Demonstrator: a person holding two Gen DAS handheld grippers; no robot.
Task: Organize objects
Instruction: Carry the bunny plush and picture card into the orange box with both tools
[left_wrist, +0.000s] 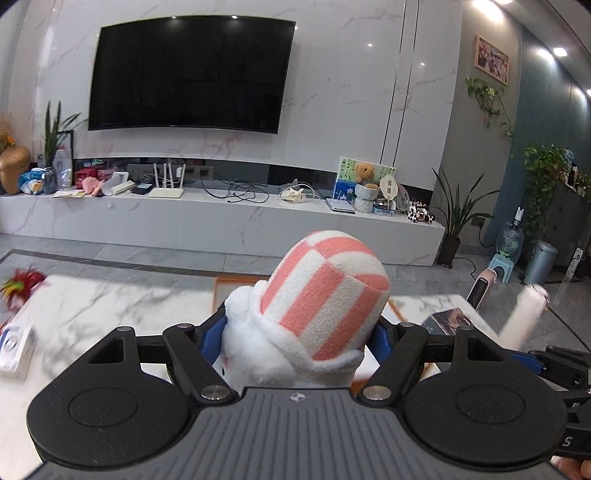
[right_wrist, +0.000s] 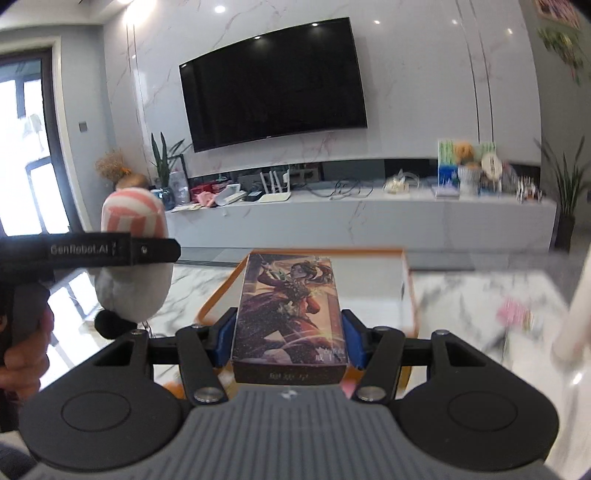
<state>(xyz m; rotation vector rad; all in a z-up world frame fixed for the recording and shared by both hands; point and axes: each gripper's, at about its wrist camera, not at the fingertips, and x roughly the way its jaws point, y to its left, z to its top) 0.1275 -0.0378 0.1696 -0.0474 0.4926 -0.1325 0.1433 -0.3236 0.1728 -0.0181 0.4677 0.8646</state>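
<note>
Two things are up in the air: my left gripper (left_wrist: 295, 332) squeezes the soft pink-and-white striped plush toy (left_wrist: 325, 295), my right gripper (right_wrist: 290, 336) pinches the flat picture-printed card box (right_wrist: 290, 314). I think both go next into the orange-rimmed tray (right_wrist: 406, 273) at twelve o'clock.

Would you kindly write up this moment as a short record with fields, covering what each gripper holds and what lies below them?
left gripper: shut on the plush toy, pink-and-white striped cap pointing forward
right gripper: shut on the illustrated box, blue fingers pressing its long sides
below: orange-rimmed tray on the marble table
also on table: white box at the left edge
background: wall-mounted TV above a cluttered console
</note>
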